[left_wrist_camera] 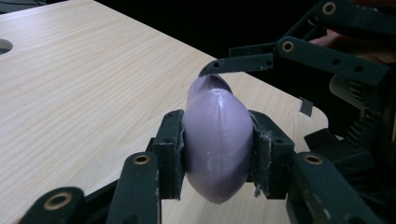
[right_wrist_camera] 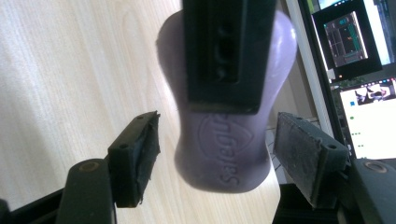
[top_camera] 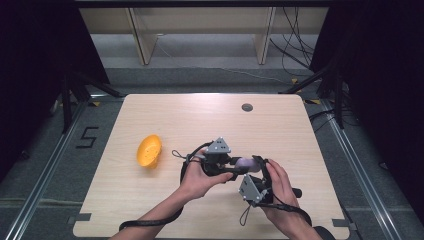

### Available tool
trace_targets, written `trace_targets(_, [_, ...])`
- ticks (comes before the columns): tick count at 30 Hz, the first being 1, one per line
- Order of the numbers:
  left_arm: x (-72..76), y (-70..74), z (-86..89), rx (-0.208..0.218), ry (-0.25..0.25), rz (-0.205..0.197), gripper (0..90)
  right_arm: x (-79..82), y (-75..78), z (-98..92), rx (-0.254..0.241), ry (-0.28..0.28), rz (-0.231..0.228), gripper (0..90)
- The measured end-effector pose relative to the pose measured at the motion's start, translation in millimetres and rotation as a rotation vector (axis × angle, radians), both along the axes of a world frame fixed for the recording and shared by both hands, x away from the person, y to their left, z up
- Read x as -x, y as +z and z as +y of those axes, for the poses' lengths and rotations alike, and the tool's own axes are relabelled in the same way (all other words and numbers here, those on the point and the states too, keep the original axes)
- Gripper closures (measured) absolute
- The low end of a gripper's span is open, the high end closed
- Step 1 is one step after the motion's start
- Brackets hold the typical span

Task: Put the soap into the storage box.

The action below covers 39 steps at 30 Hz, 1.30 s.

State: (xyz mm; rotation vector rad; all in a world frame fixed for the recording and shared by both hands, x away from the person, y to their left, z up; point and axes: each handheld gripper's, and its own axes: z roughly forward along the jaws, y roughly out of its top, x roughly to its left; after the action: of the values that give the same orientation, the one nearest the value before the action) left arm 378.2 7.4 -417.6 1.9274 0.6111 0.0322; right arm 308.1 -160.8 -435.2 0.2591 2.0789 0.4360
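1. Pale wood table (top_camera: 165, 115) under dark curtains; a shelf frame and loose cables on the floor behind it are cut off at the top edge of the high view.
2. Purple soap bar (left_wrist_camera: 218, 144) held off the table near its front middle, between the two hand-held grippers.
3. Left hand-held gripper (left_wrist_camera: 217, 154): pads pressed on both flat sides of the bar, clamped firm. White scuffing on the pad edges.
4. Right hand-held gripper (right_wrist_camera: 215, 158): jaws spread, a gap each side of the bar; pads touch nothing.
5. Embossed lettering on the bar in the right gripper view is blurred and partly covered by the left gripper's jaw; unreadable.
6. From above, the bar is mostly hidden by grippers and hands.
7. Orange bowl-like object (top_camera: 149, 150) lies well to the left; shape hard to make out.
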Motion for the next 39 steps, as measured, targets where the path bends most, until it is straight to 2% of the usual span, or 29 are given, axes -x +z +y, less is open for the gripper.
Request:
trace_targets(2, [0.7,0.9,1.2,-0.013,0.021,-0.019,59.0,0.6,0.4,-0.2,0.019,0.012,-0.007,32.0])
trace_targets(3, [1.1,0.3,1.1,-0.004,0.028,-0.018,59.0,1.1,0.3,-0.3,0.018,0.013,-0.008,32.2])
trace_targets(4, [0.7,0.5,2.2,-0.008,0.030,-0.024,59.0,2.3,-0.2,0.2,0.000,-0.007,0.000,32.3])
trace_targets(6, [-0.3,0.1,4.2,-0.013,0.031,-0.022,59.0,3.2,0.0,-0.3,-0.004,-0.010,-0.005,32.5])
trace_targets(7, [-0.2,-0.2,4.7,-0.009,0.035,-0.015,59.0,2.8,1.0,-1.4,0.013,0.012,-0.019,32.7])
trace_targets(8, [-0.6,-0.6,5.4,-0.010,0.035,-0.019,59.0,3.0,1.3,-1.8,0.014,0.013,-0.018,32.7])
trace_targets(9, [-0.8,-0.6,6.4,-0.017,0.037,-0.025,59.0,2.6,2.6,-2.3,0.034,0.028,-0.027,32.7])
trace_targets(14, [-0.3,-1.6,8.7,-0.023,0.067,-0.036,59.0,3.8,2.7,-3.2,0.026,0.011,-0.026,32.8])
trace_targets(16, [-0.2,-1.7,9.8,-0.016,0.089,-0.039,59.0,3.5,3.8,-4.3,0.052,0.025,-0.038,33.1])
trace_targets(17, [-1.0,-1.0,11.7,-0.019,0.078,-0.030,59.0,3.8,3.8,-4.5,0.053,0.022,-0.041,33.2])
trace_targets(19, [-1.1,-0.5,14.7,-0.033,0.100,-0.045,59.0,4.8,4.5,-5.2,0.053,0.013,-0.037,33.8])
trace_targets(20, [-1.5,-1.1,16.1,-0.023,0.105,-0.047,59.0,5.0,4.6,-6.0,0.054,0.013,-0.037,33.7])
trace_targets(25, [-1.6,-1.8,24.3,-0.032,0.159,-0.064,59.0,4.6,6.9,-10.7,0.068,0.024,-0.042,34.5])
trace_targets(27, [-1.6,-1.6,27.9,-0.031,0.182,-0.049,59.0,3.9,7.3,-11.6,0.074,0.026,-0.046,34.6])
trace_targets(29, [-0.1,-1.6,31.0,-0.027,0.220,-0.054,59.0,4.8,6.2,-12.6,0.056,0.011,-0.040,34.7])
trace_targets(32, [1.9,-1.9,34.9,-0.025,0.247,-0.074,59.0,5.7,5.6,-14.2,0.036,-0.004,-0.026,34.8])
trace_targets(33, [3.5,-1.9,36.1,-0.024,0.265,-0.068,59.0,5.6,5.6,-14.9,0.037,-0.002,-0.026,34.7])
trace_targets(36, [5.1,-2.4,39.3,-0.032,0.273,-0.094,59.0,4.8,5.6,-17.3,0.038,-0.004,-0.028,34.8])
trace_targets(37, [5.8,-2.3,40.6,-0.036,0.275,-0.089,59.0,3.9,6.6,-18.4,0.054,0.005,-0.031,34.8])
trace_targets(39, [7.3,-3.0,42.6,-0.039,0.284,-0.098,59.0,3.8,5.8,-19.8,0.044,-0.004,-0.032,34.8])
